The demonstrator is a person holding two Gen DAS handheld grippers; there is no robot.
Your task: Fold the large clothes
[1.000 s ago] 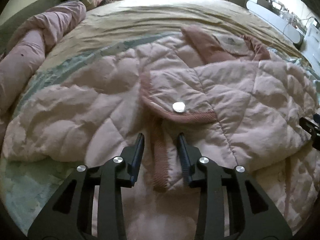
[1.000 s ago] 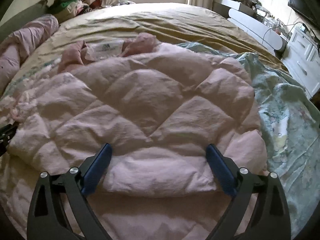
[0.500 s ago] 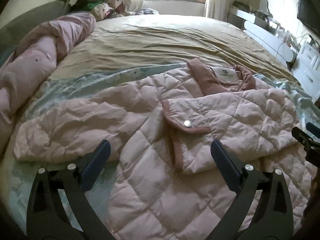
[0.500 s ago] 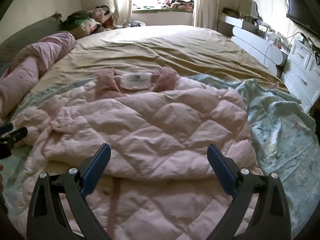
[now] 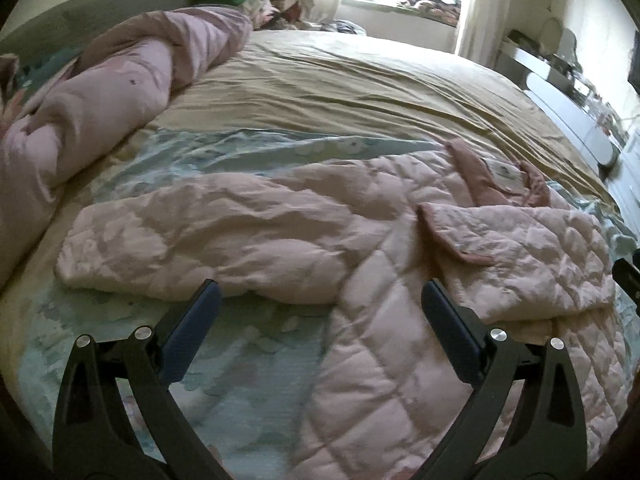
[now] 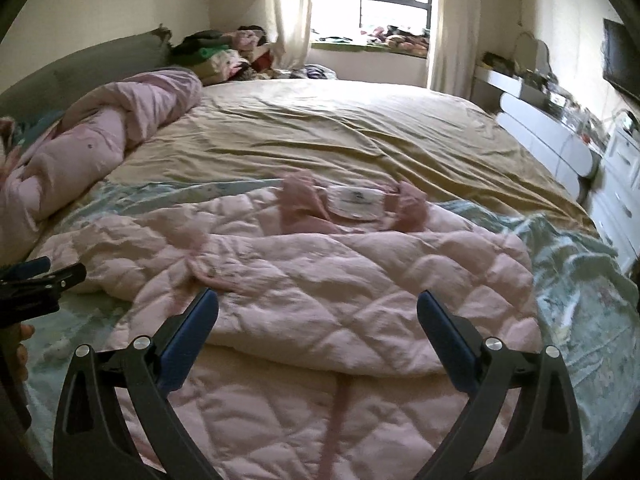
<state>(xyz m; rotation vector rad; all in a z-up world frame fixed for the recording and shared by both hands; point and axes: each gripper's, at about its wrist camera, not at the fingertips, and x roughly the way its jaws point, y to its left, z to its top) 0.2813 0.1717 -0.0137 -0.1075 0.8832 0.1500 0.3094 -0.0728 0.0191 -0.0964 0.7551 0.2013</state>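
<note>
From my screens, a rolled pink duvet lies along the bed's left side, a heap of clothes sits at the far corner by the window, and white drawers stand to the right. Nothing blocks either tool. The quilted pink jacket is spread on a pale green floral sheet at the near end of the bed, its right half folded across the body, its left sleeve stretched out flat. A white label shows inside the collar; its print is too small for me to read.

My left tool is spread wide with nothing between its fingers, above the sheet and the jacket's edge. My right tool is also spread and empty, over the folded half. A second ago the left tool was nearly closed around the jacket's ribbed edge; since then it has let go, and both views show more of the bed.
</note>
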